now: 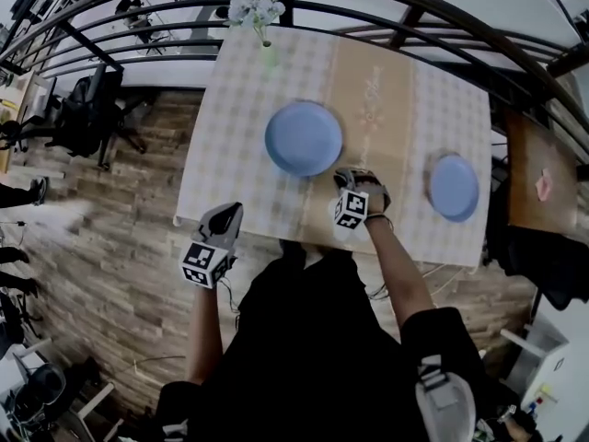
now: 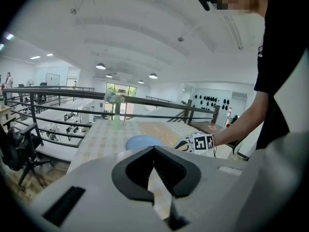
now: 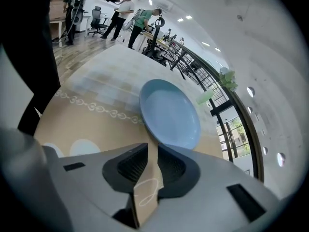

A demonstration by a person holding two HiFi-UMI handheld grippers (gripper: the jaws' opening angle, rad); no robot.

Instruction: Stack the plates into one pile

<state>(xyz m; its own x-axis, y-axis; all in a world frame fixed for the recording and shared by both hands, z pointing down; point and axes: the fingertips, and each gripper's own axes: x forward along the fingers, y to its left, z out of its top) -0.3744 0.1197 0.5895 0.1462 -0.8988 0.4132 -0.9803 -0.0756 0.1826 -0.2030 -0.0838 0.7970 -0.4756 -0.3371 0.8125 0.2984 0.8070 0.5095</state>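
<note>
Plates sit well apart on your worktop [image 1: 239,155] in the head view: the large blue plate [image 1: 304,138] lies near the middle, beside the tan runner [image 1: 373,90], and the small blue plate [image 1: 454,187] lies toward the right edge. A vase [image 1: 267,53] holding pale flowers [image 1: 258,7] stands at the far edge by the railing. Your right hand-held gripper [image 1: 352,179] is over the runner, just beside the large plate's near right rim, with your forearm stretched out over the worktop's near edge. Your left hand-held gripper [image 1: 225,216] is at the near left edge, apart from both plates.

From the left gripper view, your left hand-held gripper [image 2: 155,152] points nearly level across the cloth. Its jaws stand slightly apart with only the cloth showing between them. The large blue plate [image 2: 140,141] lies ahead.

From the right gripper view, your right hand-held gripper [image 3: 151,150] tilts steeply down. Its jaws are parted by a narrow gap that shows the runner, gripping nothing. The large blue plate [image 3: 169,112] lies right at their tips.
</note>
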